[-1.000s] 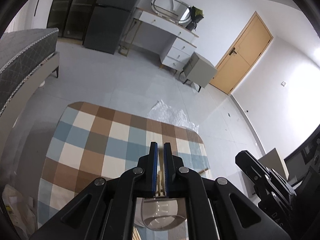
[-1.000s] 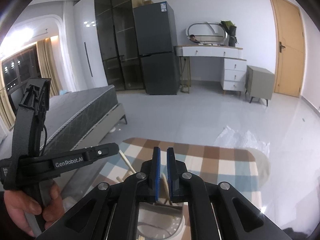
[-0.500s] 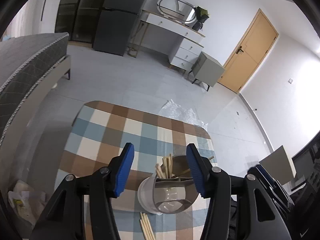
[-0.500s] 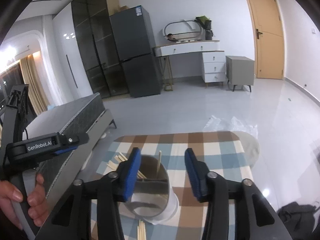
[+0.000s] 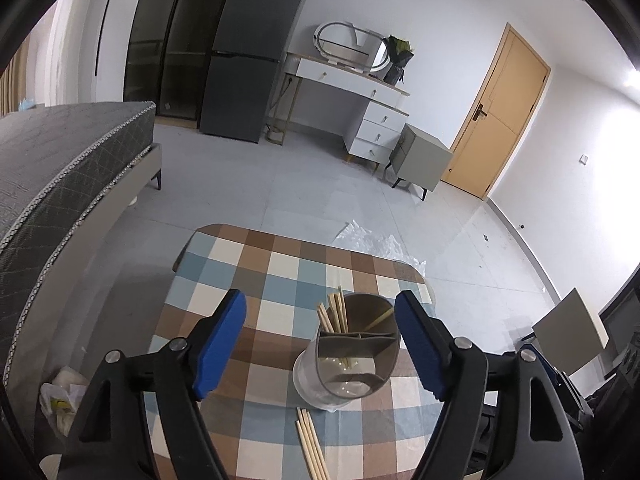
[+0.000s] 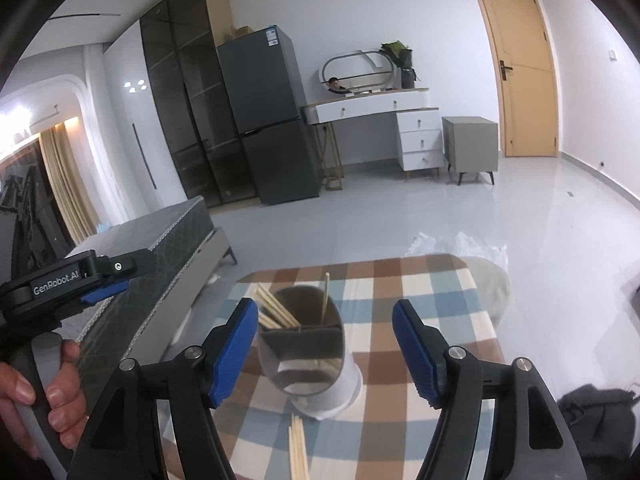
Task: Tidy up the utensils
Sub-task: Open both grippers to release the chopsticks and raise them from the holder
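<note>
Blue-brown-cream checked tablecloth (image 5: pixel 280 272)

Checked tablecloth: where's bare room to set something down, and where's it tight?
Free: the far half of the checked tablecloth, from the utensil holder to the far edge, and the strip left of the holder toward the bed. Crowded: the near middle, where loose chopsticks lie just in front of the holder's base, between both grippers' opening jaws.
</note>
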Motion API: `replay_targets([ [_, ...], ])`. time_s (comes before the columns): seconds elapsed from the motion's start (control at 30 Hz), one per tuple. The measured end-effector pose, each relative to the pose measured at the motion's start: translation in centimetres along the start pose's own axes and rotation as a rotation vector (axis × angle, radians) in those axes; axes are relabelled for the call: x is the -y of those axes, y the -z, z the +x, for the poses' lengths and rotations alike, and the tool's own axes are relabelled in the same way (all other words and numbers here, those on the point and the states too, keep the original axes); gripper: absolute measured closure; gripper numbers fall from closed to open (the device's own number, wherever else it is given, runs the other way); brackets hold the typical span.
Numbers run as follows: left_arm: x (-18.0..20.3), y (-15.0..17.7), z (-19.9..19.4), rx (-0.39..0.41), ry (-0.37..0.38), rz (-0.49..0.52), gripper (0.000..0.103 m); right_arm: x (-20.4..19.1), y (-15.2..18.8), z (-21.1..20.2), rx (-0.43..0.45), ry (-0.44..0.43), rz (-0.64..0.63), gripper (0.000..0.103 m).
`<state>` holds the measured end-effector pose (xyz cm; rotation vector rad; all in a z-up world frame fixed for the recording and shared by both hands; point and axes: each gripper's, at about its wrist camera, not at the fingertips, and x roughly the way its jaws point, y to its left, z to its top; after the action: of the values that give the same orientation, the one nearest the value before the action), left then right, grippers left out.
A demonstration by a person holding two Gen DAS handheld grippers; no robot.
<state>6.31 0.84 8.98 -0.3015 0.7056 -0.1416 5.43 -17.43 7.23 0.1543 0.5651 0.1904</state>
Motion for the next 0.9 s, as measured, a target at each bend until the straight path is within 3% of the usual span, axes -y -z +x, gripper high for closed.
replay_targets([
  [0.3, 0.1, 2.2, -1.2, 0.027, -0.042, 0.035, 0.022, -0.1, 2.1, -1.6, -0.004, 0.007, 0.007, 0.022],
  [0.9, -0.1, 7.5, -0.5, 0.007, -0.096, 0.071, 0.018, 0.2, 7.2, -2.8, -0.021, -0.029, -0.018, 0.02],
])
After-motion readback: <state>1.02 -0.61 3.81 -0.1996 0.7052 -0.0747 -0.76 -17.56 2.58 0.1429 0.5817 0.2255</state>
